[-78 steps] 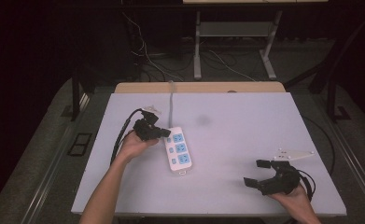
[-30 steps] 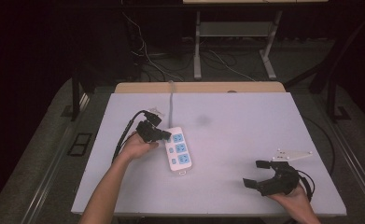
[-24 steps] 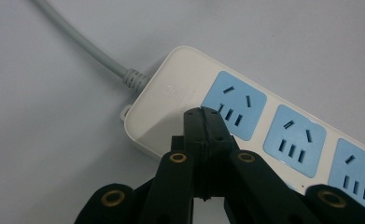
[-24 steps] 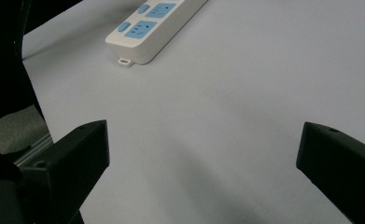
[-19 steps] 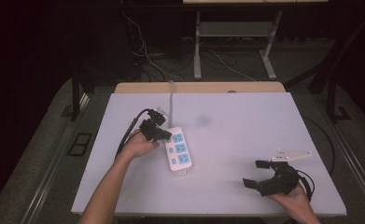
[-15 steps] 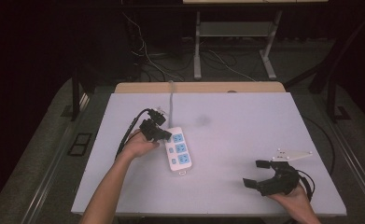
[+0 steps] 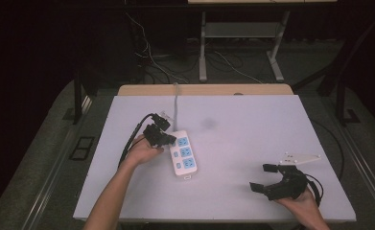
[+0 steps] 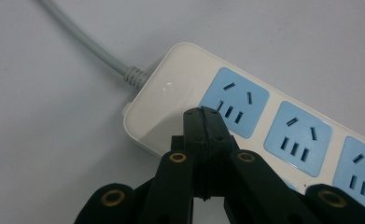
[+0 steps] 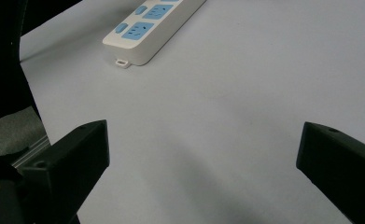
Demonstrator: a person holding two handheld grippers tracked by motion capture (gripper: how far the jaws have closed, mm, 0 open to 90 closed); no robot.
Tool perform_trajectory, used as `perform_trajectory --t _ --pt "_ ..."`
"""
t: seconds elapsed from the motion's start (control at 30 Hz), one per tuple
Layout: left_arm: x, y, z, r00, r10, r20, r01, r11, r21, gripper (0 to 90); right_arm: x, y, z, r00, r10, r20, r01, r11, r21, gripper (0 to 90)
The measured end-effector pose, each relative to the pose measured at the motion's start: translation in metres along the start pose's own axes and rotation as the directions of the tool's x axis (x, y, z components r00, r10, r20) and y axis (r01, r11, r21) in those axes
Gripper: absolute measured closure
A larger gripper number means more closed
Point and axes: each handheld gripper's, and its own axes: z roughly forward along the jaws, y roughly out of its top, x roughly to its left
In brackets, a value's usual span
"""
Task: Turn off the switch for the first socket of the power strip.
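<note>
A pale, lavender-grey surface (image 7: 252, 124) takes up the middle of the high view, with a tan wooden strip (image 7: 204, 89) along its far edge. Around it the floor (image 7: 36, 182) is dark grey carpet. At the top centre stands a metal table frame (image 7: 242, 43) with light legs, and loose cables (image 7: 151, 43) lie on the floor at the upper left of it. The room beyond is dim, almost black at the upper left and upper right corners. Light falls mainly on the surface.
</note>
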Motion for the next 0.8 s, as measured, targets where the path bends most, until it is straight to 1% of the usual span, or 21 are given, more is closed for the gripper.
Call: perform_trajectory --t 0.07,0.13,0.23,0.27,0.3,0.33,0.4,0.47,0.63,0.8 --pt "0.001 0.0 0.0 0.9999 -0.009 0.008 0.009 1.0 -0.001 89.6 0.0 0.0 0.0 1.0 -0.001 0.001 0.001 1.0 -0.001 2.4" --pt "0.004 0.0 0.0 0.9993 -0.029 0.025 0.03 0.9996 -0.005 89.6 0.0 0.0 -0.001 1.0 0.001 0.002 -0.001 1.0 -0.002 2.4" --pt "0.005 0.0 -0.001 0.999 -0.039 0.024 0.039 0.9992 -0.005 89.5 0.0 0.0 -0.001 1.0 0.006 0.004 -0.006 1.0 -0.007 2.3" --pt "0.006 0.0 -0.002 0.9985 -0.048 0.028 0.048 0.9987 -0.016 89.5 -0.001 0.0 -0.002 1.0 0.008 0.004 -0.008 1.0 -0.007 2.4" --pt "0.008 0.0 -0.004 0.9964 -0.067 0.052 0.069 0.9971 -0.032 89.5 -0.001 0.0 -0.002 1.0 0.009 0.005 -0.008 1.0 -0.007 2.4" --pt "0.008 0.0 -0.005 0.9963 -0.068 0.052 0.07 0.9969 -0.036 89.5 -0.001 0.0 -0.002 0.9999 0.009 0.005 -0.009 1.0 -0.007 2.3" --pt "0.01 -0.001 -0.008 0.9973 -0.055 0.05 0.057 0.9978 -0.035 89.4 -0.002 0.0 -0.002 0.9999 0.009 0.005 -0.009 1.0 -0.008 2.4" --pt "0.012 -0.003 -0.011 0.9963 -0.063 0.059 0.066 0.9963 -0.055 89.4 -0.001 0.0 -0.002 0.9999 0.01 0.006 -0.01 1.0 -0.01 2.4" --pt "0.015 -0.007 -0.021 0.9961 -0.063 0.061 0.068 0.9939 -0.087 89.4 -0.002 0.0 -0.002 0.9999 0.014 0.008 -0.014 1.0 -0.01 2.3" --pt "0.017 -0.014 -0.031 0.9948 -0.078 0.065 0.087 0.9866 -0.138 89.2 -0.002 0.0 -0.002 0.9999 0.013 0.009 -0.013 1.0 -0.009 2.4"
